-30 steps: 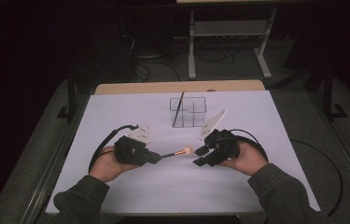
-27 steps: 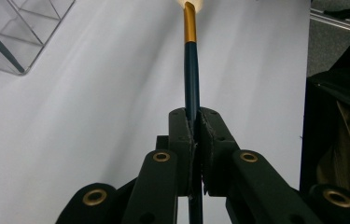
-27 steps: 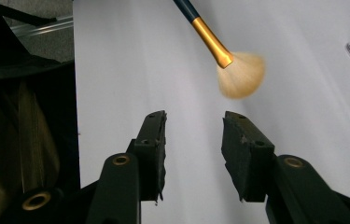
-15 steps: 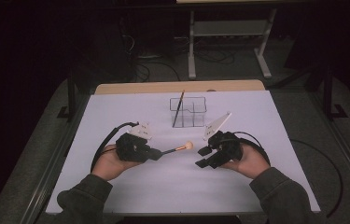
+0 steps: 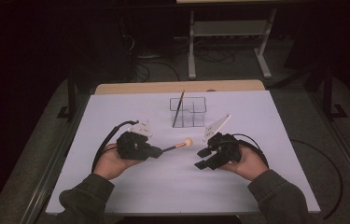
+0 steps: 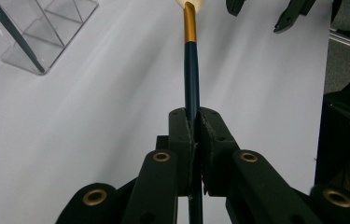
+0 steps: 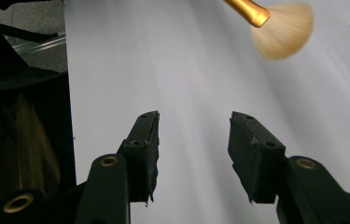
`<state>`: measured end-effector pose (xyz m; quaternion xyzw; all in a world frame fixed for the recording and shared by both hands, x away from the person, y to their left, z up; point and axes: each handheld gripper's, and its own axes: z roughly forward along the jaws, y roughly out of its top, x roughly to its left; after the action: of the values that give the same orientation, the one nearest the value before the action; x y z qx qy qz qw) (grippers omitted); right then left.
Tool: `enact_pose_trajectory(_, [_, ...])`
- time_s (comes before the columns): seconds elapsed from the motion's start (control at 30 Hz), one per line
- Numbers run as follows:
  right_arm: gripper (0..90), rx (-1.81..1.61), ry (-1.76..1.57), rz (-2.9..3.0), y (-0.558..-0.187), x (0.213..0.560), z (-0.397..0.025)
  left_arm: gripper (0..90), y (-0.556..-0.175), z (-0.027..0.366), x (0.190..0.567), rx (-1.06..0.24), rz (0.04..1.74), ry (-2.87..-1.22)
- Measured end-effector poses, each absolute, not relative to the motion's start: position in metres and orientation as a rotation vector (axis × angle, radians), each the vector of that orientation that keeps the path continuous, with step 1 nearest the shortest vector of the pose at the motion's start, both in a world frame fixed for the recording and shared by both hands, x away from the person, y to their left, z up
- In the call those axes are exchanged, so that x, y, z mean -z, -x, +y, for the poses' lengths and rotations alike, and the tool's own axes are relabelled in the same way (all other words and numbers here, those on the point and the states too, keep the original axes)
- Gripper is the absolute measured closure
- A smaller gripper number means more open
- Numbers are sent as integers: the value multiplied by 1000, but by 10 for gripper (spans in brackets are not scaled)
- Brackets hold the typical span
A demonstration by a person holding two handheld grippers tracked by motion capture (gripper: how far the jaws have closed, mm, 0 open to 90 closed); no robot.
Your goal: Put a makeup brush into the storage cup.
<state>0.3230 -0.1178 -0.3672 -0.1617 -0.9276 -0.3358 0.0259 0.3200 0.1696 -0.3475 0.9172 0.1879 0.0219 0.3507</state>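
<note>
A makeup brush [image 5: 178,146] with a dark handle, gold ferrule and pale bristles [image 7: 282,30] points right over the white table. My left gripper [image 5: 156,152] is shut on its handle [image 6: 191,70], jaws pressed together around it. My right gripper [image 5: 202,158] stands open a little to the right of the bristles, nothing between its fingers [image 7: 144,144]. A clear divided organiser [image 5: 189,111] stands behind at the table's middle, with a thin dark stick [image 5: 178,107] leaning in its left compartment. In the left gripper view the organiser [image 6: 46,28] is at the top left.
The white table sheet [image 5: 256,121] ends at a wooden strip [image 5: 177,87] at the back. Cables [image 5: 105,144] trail from both grippers. A metal stand [image 5: 228,42] and floor cables lie beyond the table in the dark.
Both hands have drifted slightly toward the near edge; the brush stays held in the left gripper and the right gripper stays open.
</note>
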Motion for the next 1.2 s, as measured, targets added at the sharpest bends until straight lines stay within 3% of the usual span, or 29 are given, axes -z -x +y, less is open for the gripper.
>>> enact_pose_trajectory(0.73, [534,1065,552,-2809,-326,368,-114,839,-323,162,349,-54,517,-2361])
enact_pose_trajectory(1.0, [583,1116,611,-2806,-331,366,-111,840,-324,153,348,-52,564,-2322])
enact_pose_trajectory(1.2, [544,1118,681,-2739,-338,365,-112,839,-324,144,350,-41,542,-2335])
